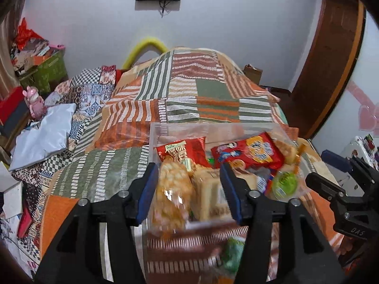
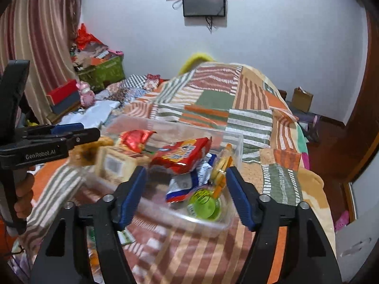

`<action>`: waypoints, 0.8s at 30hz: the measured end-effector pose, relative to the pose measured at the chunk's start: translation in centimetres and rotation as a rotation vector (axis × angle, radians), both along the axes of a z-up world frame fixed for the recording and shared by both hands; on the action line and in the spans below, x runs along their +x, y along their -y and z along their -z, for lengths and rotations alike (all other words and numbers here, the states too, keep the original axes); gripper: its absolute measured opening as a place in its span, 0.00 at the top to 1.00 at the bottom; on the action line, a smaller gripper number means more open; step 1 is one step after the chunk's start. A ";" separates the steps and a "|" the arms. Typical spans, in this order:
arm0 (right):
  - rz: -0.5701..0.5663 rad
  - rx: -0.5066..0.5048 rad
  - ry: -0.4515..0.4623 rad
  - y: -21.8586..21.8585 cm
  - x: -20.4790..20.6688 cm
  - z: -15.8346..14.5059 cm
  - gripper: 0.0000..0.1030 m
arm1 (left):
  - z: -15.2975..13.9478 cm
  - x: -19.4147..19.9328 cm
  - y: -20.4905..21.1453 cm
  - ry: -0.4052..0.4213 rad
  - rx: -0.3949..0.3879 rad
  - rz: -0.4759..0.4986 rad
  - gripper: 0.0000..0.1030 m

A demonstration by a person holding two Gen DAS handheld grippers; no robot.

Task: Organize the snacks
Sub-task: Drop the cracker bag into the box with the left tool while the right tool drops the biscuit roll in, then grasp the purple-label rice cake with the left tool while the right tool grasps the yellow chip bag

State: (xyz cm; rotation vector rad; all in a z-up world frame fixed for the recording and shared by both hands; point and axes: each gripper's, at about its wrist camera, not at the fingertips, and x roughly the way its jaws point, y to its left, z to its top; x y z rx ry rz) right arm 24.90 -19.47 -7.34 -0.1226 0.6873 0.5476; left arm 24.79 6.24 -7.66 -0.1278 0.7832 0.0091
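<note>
snack packets (image 2: pixel 182 155) lie piled in a bin (image 2: pixel 234 139) on the bed blanket (image 2: pixel 248 118), a screen (image 2: pixel 203 2) on the wall behind.

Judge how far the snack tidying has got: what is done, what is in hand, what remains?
Done: the clear box on the blanket already holds several snacks, among them a red packet and a green cup. In hand: nothing; the left gripper and right gripper both stand open above the box. Left: at least one greenish packet lies outside the box, blurred.

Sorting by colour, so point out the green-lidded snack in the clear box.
The small round cup with the bright green lid, at the clear plastic box's near corner; the other packets are red, blue-white or tan.
</note>
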 end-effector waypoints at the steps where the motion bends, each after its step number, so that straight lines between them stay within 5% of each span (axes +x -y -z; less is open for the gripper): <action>1: -0.002 0.007 0.007 0.1 -0.4 -0.2 0.32 | -0.3 -0.6 0.1 0.008 0.003 0.005 0.41; 12: -0.048 0.063 -0.026 1.6 -6.3 0.3 0.27 | -0.5 -9.5 2.0 0.033 0.027 0.050 0.23; 24: -0.055 0.042 -0.122 2.0 -11.8 4.9 0.22 | 4.4 -17.1 2.4 -0.087 0.010 0.075 0.23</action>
